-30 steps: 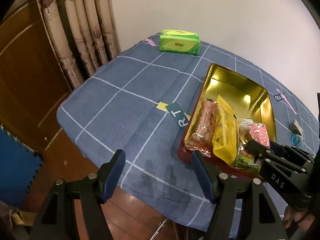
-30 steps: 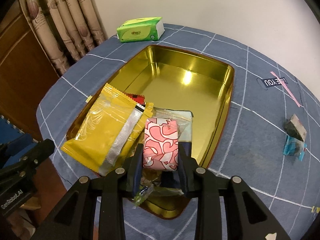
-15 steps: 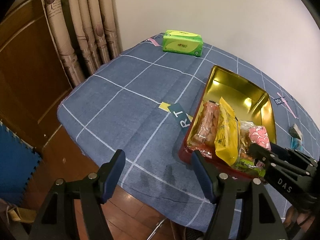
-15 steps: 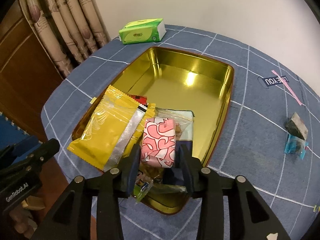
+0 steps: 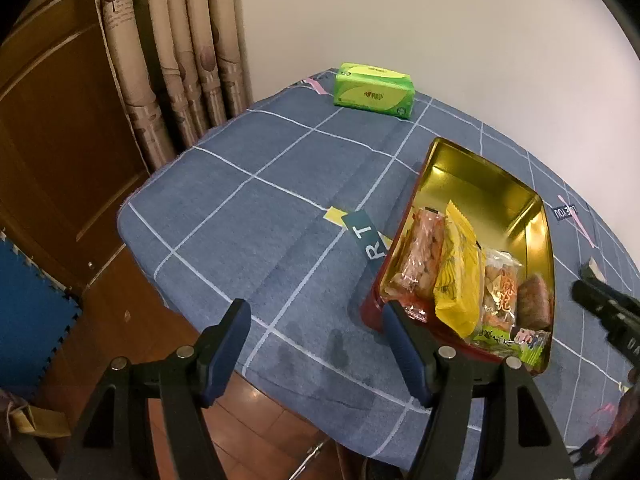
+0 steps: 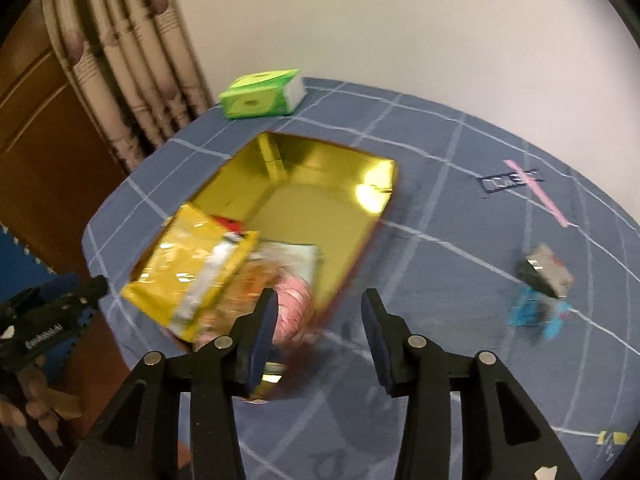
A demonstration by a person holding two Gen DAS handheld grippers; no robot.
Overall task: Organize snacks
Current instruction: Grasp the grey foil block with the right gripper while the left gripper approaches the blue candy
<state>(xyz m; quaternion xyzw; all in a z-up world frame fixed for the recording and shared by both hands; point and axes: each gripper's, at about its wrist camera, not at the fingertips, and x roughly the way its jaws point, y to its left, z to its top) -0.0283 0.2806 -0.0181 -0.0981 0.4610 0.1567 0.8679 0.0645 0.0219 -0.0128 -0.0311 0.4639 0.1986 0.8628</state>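
Right hand-held gripper [image 6: 318, 326] is opening empty over the bench [image 6: 460, 280], its view alone showing a blue-wrapped snack [image 6: 538, 312] lying outside the gold tin [image 6: 320, 184].

I see a gold-lined metal tin with red outer walls [image 5: 538, 236] on the blue, white-gridded cloth surface [image 5: 248, 216], a bright yellow snack bag [image 5: 456, 280], a pink-and-white patterned packet [image 6: 294, 306], and a green tissue pack [image 5: 374, 94].

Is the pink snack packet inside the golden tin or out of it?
Inside. The pink snack packet lies in the golden tin near corner, beside the other snacks; nothing grips it.
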